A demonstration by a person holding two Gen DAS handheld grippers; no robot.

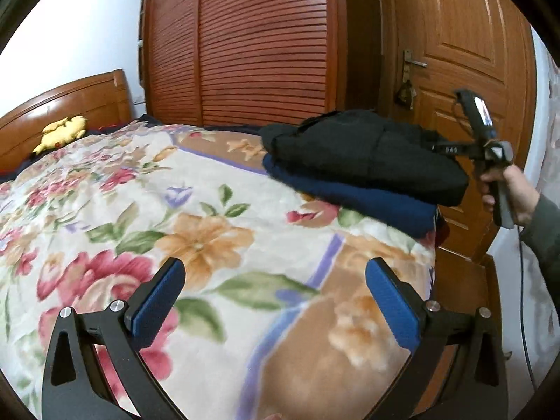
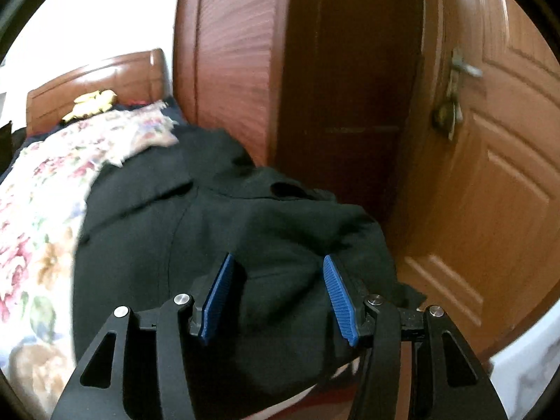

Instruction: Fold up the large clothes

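Observation:
A folded black garment [image 1: 364, 154] lies on top of a folded navy garment [image 1: 367, 203] at the far right corner of the bed. My left gripper [image 1: 276, 264] hovers over the floral blanket [image 1: 175, 192], well short of the stack, open wide with nothing between its blue pads. In the right wrist view my right gripper [image 2: 278, 257] sits just above the black garment [image 2: 210, 227]. Its jaws stand partly apart and the pads do not press the cloth. A hand [image 1: 507, 189] holds that gripper at the stack's right end.
A yellow plush toy [image 1: 63, 133] rests by the wooden headboard [image 1: 70, 98]. Louvred wardrobe doors [image 1: 262, 45] stand behind the bed. A wooden door [image 1: 455, 52] with a handle [image 2: 465, 66] is close on the right. The bed's edge drops away just beyond the stack.

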